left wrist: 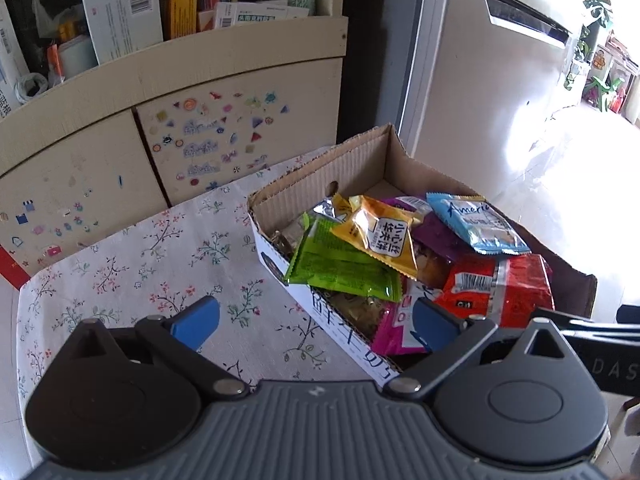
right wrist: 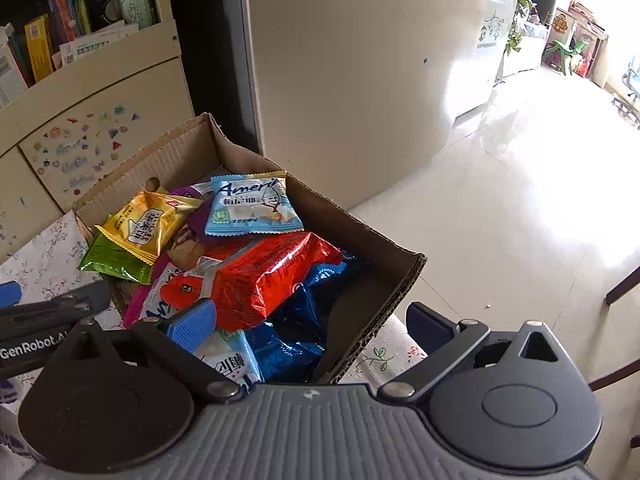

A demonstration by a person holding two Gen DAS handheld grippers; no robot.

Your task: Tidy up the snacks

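Over snack box (left wrist: 360,168), hand-held gripper (left wrist: 316,326) wide, empty

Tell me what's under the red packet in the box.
Under the red packet lie dark blue packets and a white-blue one; the cardboard box floor beneath is covered.

Floral-clothed table (left wrist: 132,264) under cardboard box (left wrist: 360,164)

Light: strong daylight from the right, both views bright.
Glare: floor (right wrist: 520,184) and fridge (left wrist: 480,120) blown out white.
Shadow: shelf (left wrist: 60,20) recess dim.
Distortion: fisheye bends the edges.
Focus: box (right wrist: 372,240) sharp.
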